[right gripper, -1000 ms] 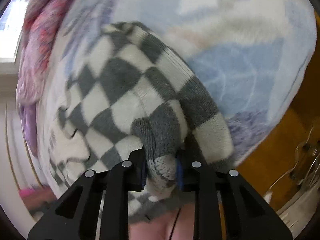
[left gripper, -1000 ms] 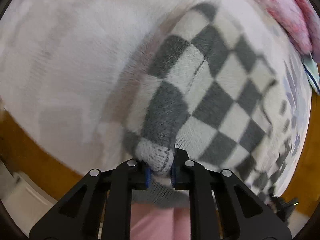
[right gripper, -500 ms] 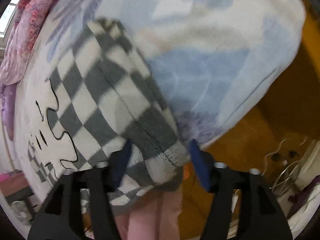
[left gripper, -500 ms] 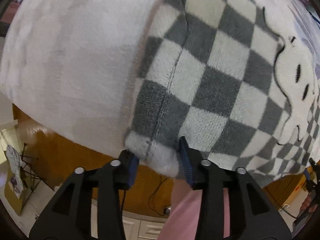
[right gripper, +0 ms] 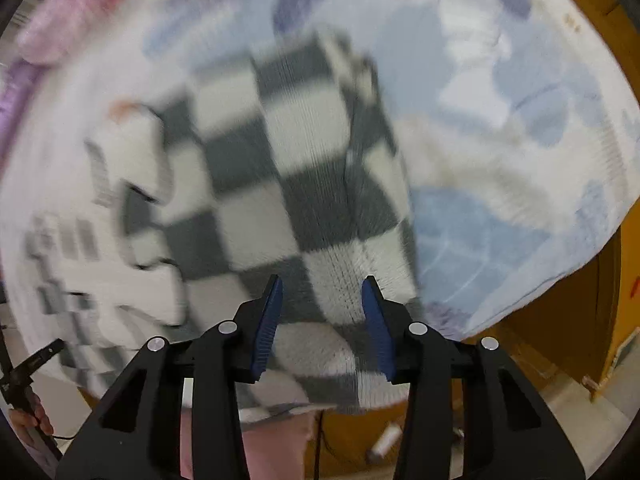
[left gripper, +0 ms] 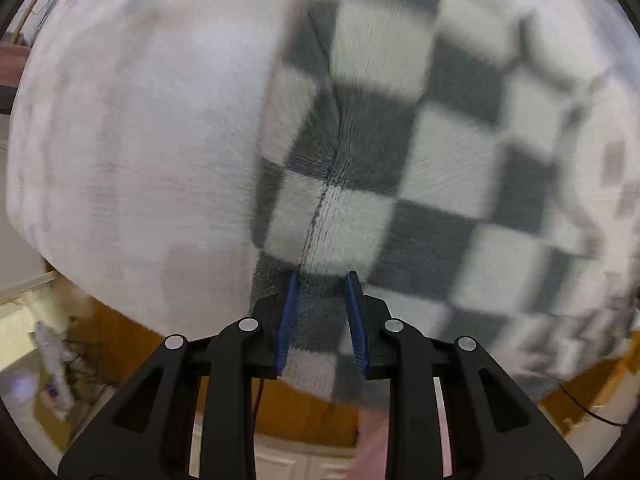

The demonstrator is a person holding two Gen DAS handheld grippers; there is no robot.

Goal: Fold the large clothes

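Pinching the near hem cleanly is what this step seems to call for. The checkered garment [left gripper: 400,152] lies spread on a pale blanket [left gripper: 132,140] over a bed, its near edge hanging just past the bedside toward both wrist views. The left gripper [left gripper: 320,314] is pointed down at the hem beside a side seam, its jaws narrowly parted and closing, with fleece between the blue pads — whether the pads press yet cannot be told through the blur. The right gripper [right gripper: 322,320] is set wider, also closing, with the opposite corner between its pads but apparently not clamped. A matched bite is advised — both layers taken evenly, without the blanket being caught.
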